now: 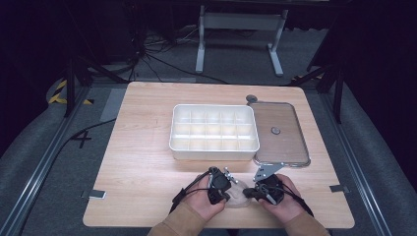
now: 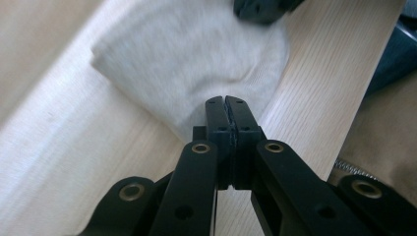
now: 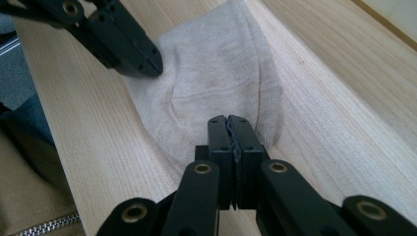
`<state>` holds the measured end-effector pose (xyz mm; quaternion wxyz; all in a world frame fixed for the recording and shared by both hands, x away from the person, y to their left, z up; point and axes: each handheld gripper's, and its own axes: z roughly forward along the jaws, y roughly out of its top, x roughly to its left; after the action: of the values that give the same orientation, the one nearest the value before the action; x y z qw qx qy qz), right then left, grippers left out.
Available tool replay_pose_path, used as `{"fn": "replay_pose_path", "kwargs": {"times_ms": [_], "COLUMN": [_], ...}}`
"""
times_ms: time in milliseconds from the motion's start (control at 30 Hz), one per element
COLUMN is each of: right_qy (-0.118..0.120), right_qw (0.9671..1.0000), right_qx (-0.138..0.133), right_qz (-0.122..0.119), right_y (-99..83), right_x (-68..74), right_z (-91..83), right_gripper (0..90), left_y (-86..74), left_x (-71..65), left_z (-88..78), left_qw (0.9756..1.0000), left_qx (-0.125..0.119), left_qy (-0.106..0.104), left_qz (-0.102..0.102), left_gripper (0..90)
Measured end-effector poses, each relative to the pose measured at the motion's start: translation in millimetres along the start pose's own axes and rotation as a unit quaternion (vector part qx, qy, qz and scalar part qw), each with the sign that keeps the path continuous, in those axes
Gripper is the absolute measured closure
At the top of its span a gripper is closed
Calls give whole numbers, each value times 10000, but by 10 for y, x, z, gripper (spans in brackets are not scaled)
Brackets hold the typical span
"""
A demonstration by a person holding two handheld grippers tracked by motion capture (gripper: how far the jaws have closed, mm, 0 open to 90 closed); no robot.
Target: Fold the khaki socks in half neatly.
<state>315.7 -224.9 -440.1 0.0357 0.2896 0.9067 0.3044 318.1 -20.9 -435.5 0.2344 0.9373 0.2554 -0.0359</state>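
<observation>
Bottom centre of the high view: left gripper [image 1: 222, 192] clamped on the near edge of a beige sock [image 1: 237, 196], right gripper [image 1: 255, 192] pinched tight on its other end. Probably stretching it flat for the white divided box [image 1: 214, 145] above.

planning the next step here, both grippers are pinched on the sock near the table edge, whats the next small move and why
Probably lift the sock a little off the table with both hands together. The left gripper and right gripper are each shut on an edge of it, it lies flat, and the divided white box sits just beyond.
</observation>
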Motion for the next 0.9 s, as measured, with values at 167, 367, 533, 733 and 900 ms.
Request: {"fn": "replay_pose_path", "kwargs": {"times_ms": [167,367,533,733,900], "right_qy": [0,-125,-235,-237,-301], "right_qw": [9999,9998,9996,9991,9984], "right_qx": [-29,-97,-150,-364,-466], "right_qz": [114,96,-9,-29,44], "right_y": [-7,-10,21,89,139], "right_x": [-25,-25,19,96,152], "right_z": [5,8,-19,-59,-2], "right_gripper": [896,896,898,900,899], "left_y": [-14,-15,-47,-75,-130], "left_x": [20,27,67,116,219], "left_z": [-5,-27,-137,-224,-238], "left_qw": [9999,9999,9996,9992,9984], "left_qx": [116,68,-124,-326,-387], "left_qy": [-100,-132,-237,-158,-95], "left_qz": [-68,-1,-30,-161,-408], "left_gripper": [899,896,868,838,846]}}
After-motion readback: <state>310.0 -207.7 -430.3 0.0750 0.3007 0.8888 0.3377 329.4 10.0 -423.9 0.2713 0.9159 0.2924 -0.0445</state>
